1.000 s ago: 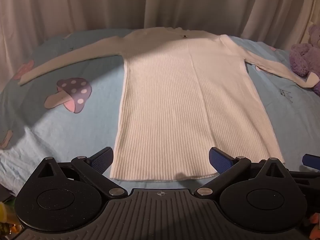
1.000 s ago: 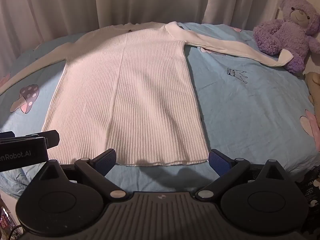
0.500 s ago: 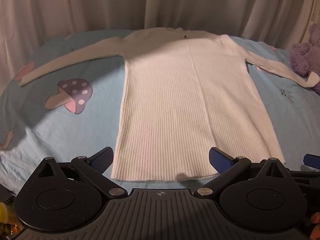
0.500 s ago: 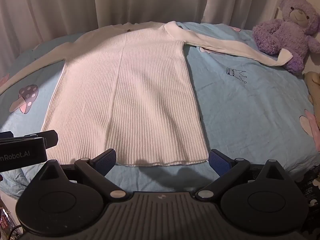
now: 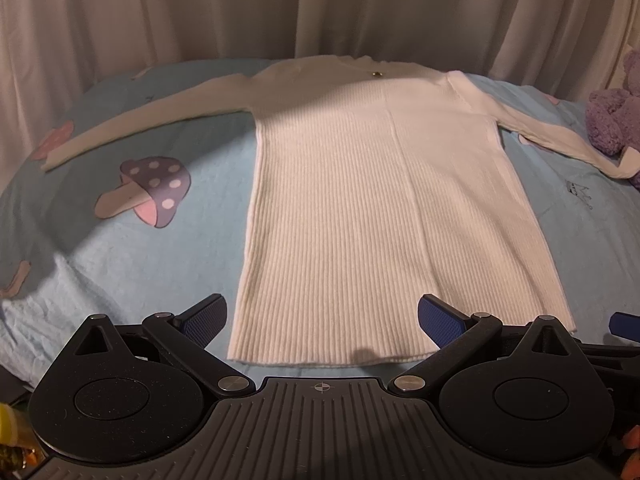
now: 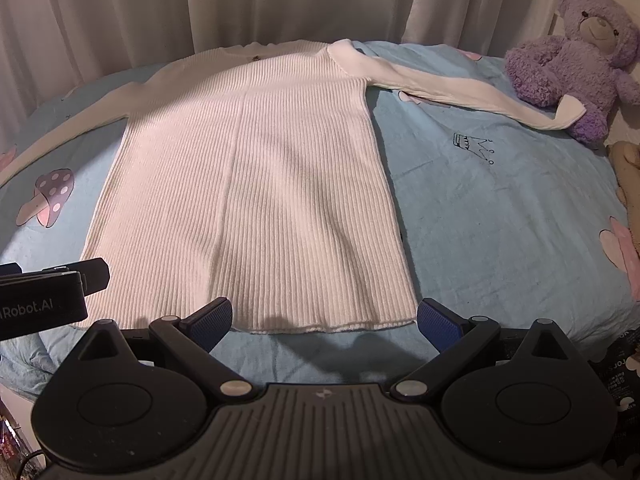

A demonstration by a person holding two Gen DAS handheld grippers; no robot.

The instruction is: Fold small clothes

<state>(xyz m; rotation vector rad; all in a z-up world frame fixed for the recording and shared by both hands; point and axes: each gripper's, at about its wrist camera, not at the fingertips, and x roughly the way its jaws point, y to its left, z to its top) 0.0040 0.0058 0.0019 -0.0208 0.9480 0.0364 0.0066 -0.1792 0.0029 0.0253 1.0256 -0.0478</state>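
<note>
A white ribbed long-sleeved sweater (image 5: 380,200) lies flat on the light blue bedsheet (image 5: 120,260), hem toward me and both sleeves spread out. It also shows in the right wrist view (image 6: 260,184). My left gripper (image 5: 322,320) is open and empty, hovering just before the hem. My right gripper (image 6: 324,320) is open and empty, just before the hem's right part. The left gripper's side (image 6: 48,296) shows at the left edge of the right wrist view.
A purple teddy bear (image 6: 576,60) sits at the bed's far right, touching the right sleeve's cuff (image 6: 568,112). Pale curtains (image 5: 320,8) hang behind the bed. The sheet has a mushroom print (image 5: 148,188) left of the sweater. The bed's front edge is just below the grippers.
Both grippers have barely shifted; the view has crept slightly. The sweater lies as before, and both grippers stay open.
</note>
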